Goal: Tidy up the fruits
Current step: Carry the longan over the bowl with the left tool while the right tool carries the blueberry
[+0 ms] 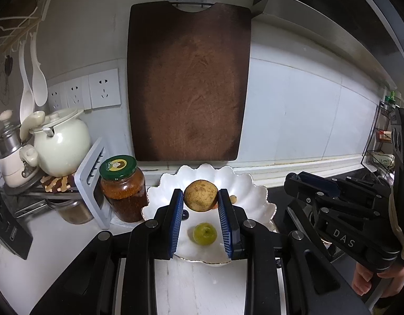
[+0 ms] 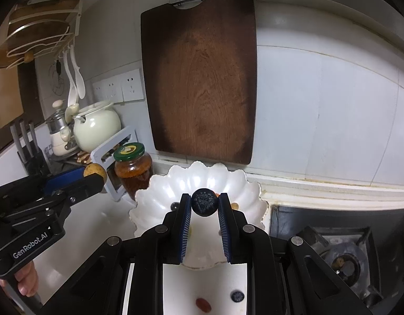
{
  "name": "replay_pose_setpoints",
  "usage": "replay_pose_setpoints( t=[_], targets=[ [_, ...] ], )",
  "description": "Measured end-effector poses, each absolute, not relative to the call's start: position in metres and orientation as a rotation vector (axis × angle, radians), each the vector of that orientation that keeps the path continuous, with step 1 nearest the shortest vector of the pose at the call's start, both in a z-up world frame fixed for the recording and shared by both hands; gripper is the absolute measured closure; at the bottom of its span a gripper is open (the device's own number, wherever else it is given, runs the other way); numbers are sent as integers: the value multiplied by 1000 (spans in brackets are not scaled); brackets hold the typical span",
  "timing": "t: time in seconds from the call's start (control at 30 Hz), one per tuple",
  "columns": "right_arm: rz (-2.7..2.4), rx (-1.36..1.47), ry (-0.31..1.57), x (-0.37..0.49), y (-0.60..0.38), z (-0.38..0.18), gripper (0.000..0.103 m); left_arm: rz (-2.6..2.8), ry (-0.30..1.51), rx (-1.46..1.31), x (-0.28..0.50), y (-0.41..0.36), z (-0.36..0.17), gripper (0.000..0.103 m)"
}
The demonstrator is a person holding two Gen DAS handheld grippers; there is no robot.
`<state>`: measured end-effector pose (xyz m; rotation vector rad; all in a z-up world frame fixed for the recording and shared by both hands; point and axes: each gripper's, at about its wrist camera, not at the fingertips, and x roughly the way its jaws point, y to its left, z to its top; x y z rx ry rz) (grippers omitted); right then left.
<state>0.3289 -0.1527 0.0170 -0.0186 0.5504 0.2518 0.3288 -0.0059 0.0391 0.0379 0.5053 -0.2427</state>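
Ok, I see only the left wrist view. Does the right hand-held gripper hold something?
Observer: Yes. The right hand-held gripper is shut on a dark round fruit.
Operator: And is any fruit outside the plate?
Observer: Yes. A red fruit and a blue berry lie on the counter, on the near side of the plate.
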Motion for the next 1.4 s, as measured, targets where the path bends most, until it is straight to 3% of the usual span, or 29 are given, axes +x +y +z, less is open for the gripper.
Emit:
replay_pose_setpoints(
  t=[1.4],
  targets=[
    [180,-63,836,461,-153,-47,81,-228,832,67,470,-42,-25,76]
  ],
)
